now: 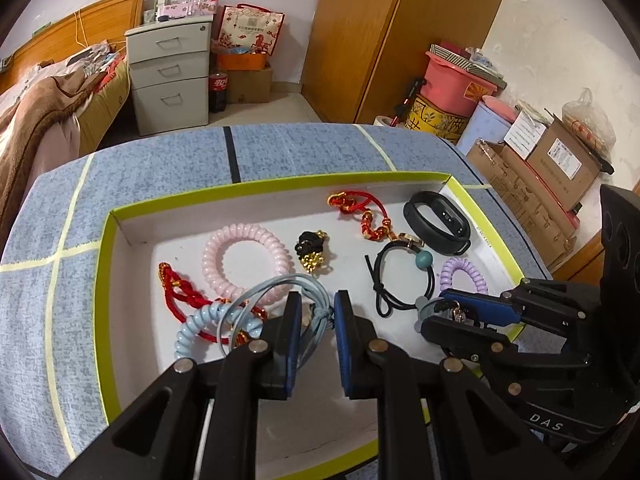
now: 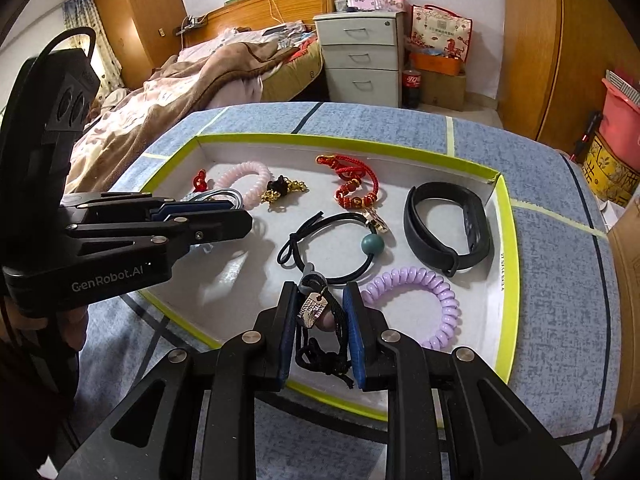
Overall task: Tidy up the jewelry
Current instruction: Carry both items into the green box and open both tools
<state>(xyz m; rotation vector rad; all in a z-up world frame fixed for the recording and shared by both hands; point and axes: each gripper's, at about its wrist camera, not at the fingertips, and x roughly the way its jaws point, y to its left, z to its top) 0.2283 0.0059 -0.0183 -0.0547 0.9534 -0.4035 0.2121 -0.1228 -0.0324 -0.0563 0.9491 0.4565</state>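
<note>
A white tray with a lime-green rim (image 1: 105, 256) (image 2: 505, 216) holds the jewelry. My left gripper (image 1: 317, 312) is shut on a light-blue cord bracelet (image 1: 256, 292) over the tray's near left part; it also shows in the right wrist view (image 2: 240, 216). My right gripper (image 2: 320, 308) is shut on a black cord bracelet with a metal tag (image 2: 314, 310) above the tray's near edge; it also shows in the left wrist view (image 1: 444, 304). In the tray lie a pink coil band (image 1: 244, 260), a lilac coil band (image 2: 424, 300), a black wristband (image 2: 444, 228), a black cord with a teal bead (image 2: 372, 244) and red braided bracelets (image 1: 364, 212).
The tray sits on a blue patterned cloth (image 1: 288, 148) with pale and dark lines. Behind are a bed (image 2: 192, 80), a grey drawer cabinet (image 1: 168, 72), a wooden wardrobe (image 1: 384, 36) and stacked boxes and tubs (image 1: 532, 160). A light-blue coil band (image 1: 196, 332) and a black-and-gold charm (image 1: 312, 248) also lie in the tray.
</note>
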